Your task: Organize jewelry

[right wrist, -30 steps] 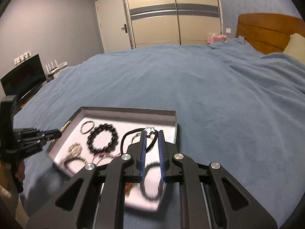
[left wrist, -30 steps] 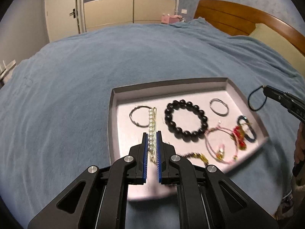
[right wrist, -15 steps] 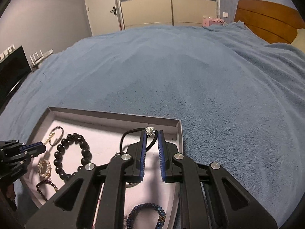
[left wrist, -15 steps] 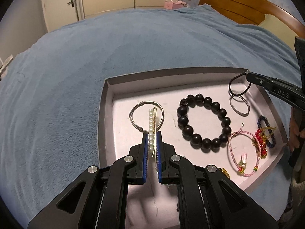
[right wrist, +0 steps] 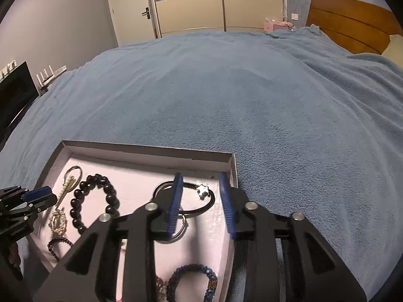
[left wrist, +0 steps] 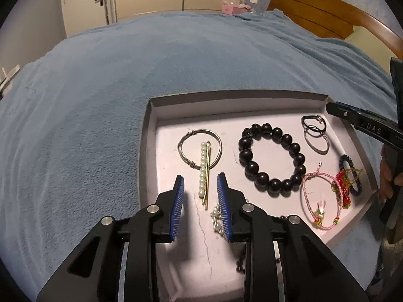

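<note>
Both claws newly apart, items released.

The left claw (left wrist: pixel 200 191) points steeply down, its jaws just opened, nothing pressed between the pads; the right claw (right wrist: pixel 201 196) does the same, and a hand (left wrist: pixel 389 176) holds its handle

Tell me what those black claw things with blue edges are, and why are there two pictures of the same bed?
They are grabbing tools a person holds, one per hand, each with its own camera, so you get two pictures. The left gripper has just been opening over a pearl hair clip, which lies free in the tray. The right gripper has just been opening too, above a black cord with a star charm. Neither holds anything. A big black bead bracelet lies there too.
</note>
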